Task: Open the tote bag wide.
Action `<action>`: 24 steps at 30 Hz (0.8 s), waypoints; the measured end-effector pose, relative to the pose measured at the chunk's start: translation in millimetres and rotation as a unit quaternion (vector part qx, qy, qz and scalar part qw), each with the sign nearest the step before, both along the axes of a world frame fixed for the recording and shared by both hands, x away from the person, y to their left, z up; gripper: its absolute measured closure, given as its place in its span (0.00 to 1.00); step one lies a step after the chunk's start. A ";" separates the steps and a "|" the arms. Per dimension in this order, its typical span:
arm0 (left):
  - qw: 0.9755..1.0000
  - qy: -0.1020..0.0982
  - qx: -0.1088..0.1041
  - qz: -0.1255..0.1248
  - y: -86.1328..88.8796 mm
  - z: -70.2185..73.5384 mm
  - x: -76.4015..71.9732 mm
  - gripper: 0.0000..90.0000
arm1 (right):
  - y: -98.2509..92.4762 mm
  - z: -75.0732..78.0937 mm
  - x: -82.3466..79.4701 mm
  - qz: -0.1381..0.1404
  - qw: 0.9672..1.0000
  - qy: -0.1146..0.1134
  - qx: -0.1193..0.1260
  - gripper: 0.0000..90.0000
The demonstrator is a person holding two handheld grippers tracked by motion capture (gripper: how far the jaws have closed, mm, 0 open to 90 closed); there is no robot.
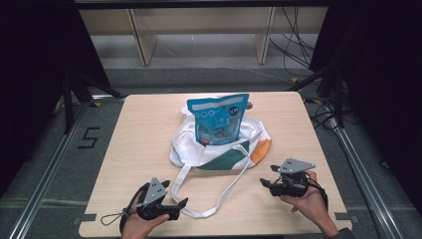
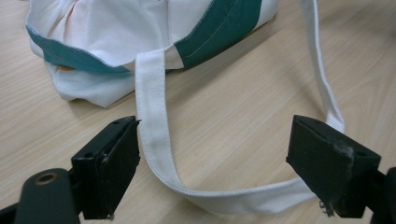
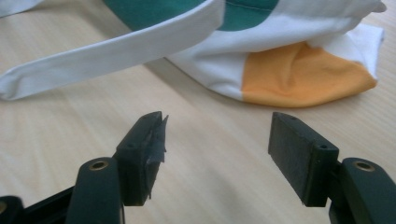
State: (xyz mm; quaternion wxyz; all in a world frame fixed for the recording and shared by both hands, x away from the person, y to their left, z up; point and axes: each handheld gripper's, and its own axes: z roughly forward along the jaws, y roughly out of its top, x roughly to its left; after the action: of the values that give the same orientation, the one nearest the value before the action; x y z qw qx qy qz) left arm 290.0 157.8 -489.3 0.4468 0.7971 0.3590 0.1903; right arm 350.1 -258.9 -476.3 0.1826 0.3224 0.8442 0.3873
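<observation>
A white cloth tote bag (image 1: 219, 149) with green and orange patches lay near the middle of the light wooden table (image 1: 129, 149). A blue snack pouch (image 1: 217, 119) stood upright in the mouth of the bag, with its upper part rising above the cloth. One long white handle strap (image 1: 219, 196) ran from the bag toward the person's edge of the table and lay flat on the wood in a loop.

The left gripper (image 1: 180, 204) was held in the person's left hand (image 1: 142, 224) near the front edge of the table, at the end of the strap loop. In the left gripper view its jaws stood wide apart, and the bend of the strap (image 2: 159, 140) lay on the table between them. One side of the strap passed just beside the left jaw and the other side went behind the right jaw; the pads did not press on it.

The right gripper (image 1: 263, 183) was held in the right hand (image 1: 306, 199) at the right side of the table, near the orange corner of the bag. In the right gripper view its jaws were also open, with only bare wood between them. The orange patch (image 3: 303, 77) and the strap (image 3: 107, 51) lay a little farther off, apart from the jaws.
</observation>
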 end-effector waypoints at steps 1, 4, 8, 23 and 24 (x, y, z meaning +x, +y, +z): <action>1.000 0.004 -0.005 0.002 -0.3 -0.4 -1.3 0.18 | 0.0 0.0 0.0 0.000 1.000 0.000 0.000 0.41; 1.000 -0.003 0.004 -0.003 1.4 0.2 -3.8 0.18 | 1.4 -0.5 -7.5 0.004 1.000 -0.001 0.004 0.40; 1.000 0.001 -0.001 -0.002 1.6 -0.5 -9.7 0.18 | 3.4 -1.2 -18.9 0.011 1.000 0.007 0.012 0.36; 1.000 0.008 0.002 -0.007 0.2 -1.4 -25.4 0.17 | 7.7 -10.6 -48.0 0.027 0.999 0.039 -0.003 0.28; 1.000 0.005 0.009 -0.014 1.0 -1.1 -25.7 0.17 | 7.6 -11.2 -49.0 0.028 0.999 0.043 -0.008 0.28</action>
State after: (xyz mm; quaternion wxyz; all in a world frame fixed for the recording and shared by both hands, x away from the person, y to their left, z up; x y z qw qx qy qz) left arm 264.4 158.7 -490.4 0.4401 0.8072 0.3480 0.1834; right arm 301.1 -251.3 -487.5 0.1379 0.3131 0.8631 0.3715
